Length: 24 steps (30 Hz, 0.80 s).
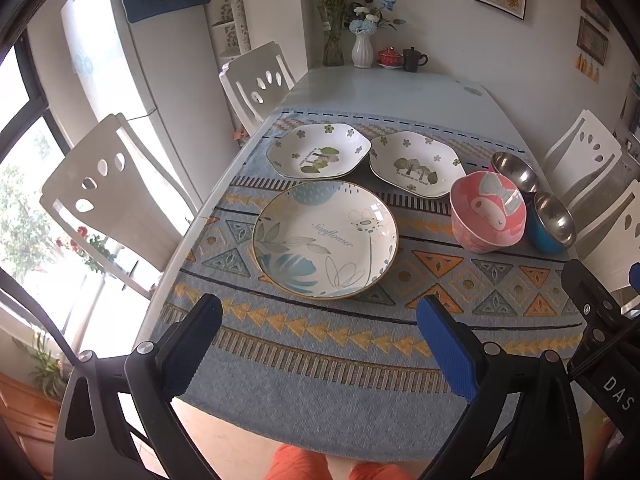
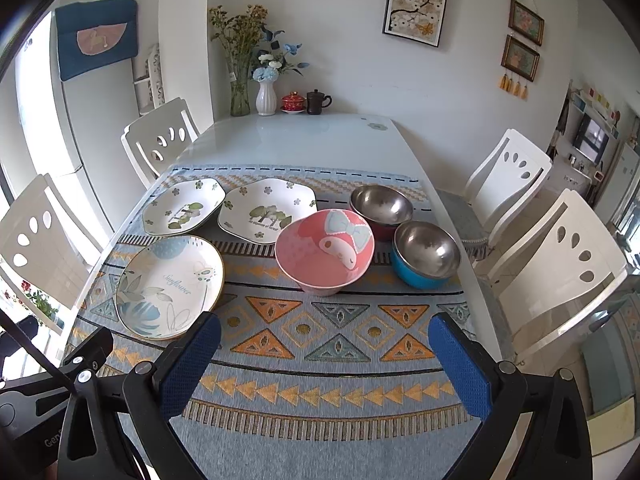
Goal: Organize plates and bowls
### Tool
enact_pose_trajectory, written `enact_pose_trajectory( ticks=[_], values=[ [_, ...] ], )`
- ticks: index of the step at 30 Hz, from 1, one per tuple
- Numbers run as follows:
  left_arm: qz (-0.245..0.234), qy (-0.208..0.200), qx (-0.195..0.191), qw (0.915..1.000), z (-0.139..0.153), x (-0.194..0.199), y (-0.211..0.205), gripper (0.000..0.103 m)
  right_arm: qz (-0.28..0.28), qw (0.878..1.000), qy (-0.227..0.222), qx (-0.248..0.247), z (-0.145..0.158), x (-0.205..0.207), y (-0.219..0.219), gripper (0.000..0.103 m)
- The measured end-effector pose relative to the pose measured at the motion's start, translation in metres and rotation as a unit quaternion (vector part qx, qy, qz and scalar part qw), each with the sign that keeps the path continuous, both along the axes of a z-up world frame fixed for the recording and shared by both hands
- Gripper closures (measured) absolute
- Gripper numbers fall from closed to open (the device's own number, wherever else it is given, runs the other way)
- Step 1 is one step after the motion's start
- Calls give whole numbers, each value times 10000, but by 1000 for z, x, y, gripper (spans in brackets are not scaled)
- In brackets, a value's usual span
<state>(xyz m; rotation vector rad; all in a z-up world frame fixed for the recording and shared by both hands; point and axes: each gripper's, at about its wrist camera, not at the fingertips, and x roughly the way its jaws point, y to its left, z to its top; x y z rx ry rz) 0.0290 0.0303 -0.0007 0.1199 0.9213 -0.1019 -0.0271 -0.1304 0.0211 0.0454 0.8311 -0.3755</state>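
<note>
A round floral plate [image 1: 325, 238] [image 2: 170, 286] lies on the patterned cloth, nearest me on the left. Behind it sit two angular white plates with tree prints [image 1: 318, 150] [image 1: 416, 164] [image 2: 184, 206] [image 2: 267, 209], side by side. To the right stands a pink cartoon bowl [image 1: 488, 212] [image 2: 325, 250], then a steel bowl with a blue outside [image 1: 552, 222] [image 2: 426, 254] and a steel bowl with a red outside [image 1: 514, 170] [image 2: 381, 207]. My left gripper [image 1: 320, 340] hangs open above the cloth's near edge. My right gripper [image 2: 325, 358] is open too, short of the pink bowl. Both are empty.
The white table [image 2: 304, 136] carries vases with flowers [image 2: 266, 98], a red lidded cup [image 2: 293, 102] and a dark mug [image 2: 317, 102] at its far end by the wall. White chairs [image 1: 116, 196] [image 2: 560, 264] stand along both sides. The other gripper's black frame [image 1: 600, 320] shows at right.
</note>
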Motion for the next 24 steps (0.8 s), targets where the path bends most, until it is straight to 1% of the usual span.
enact_pose_trajectory(
  ticks=[13, 21, 24],
  values=[
    [10, 62, 51, 10000, -4, 22, 12, 5, -14, 9999, 82, 114, -6, 21, 7, 0],
    [-143, 29, 84, 9999, -3, 42, 18, 5, -81, 9999, 98, 110, -8, 40, 20, 0],
    [-228, 42, 32, 9997, -3, 51, 20, 5, -145, 9998, 121, 74, -9, 45, 22, 0]
  ],
)
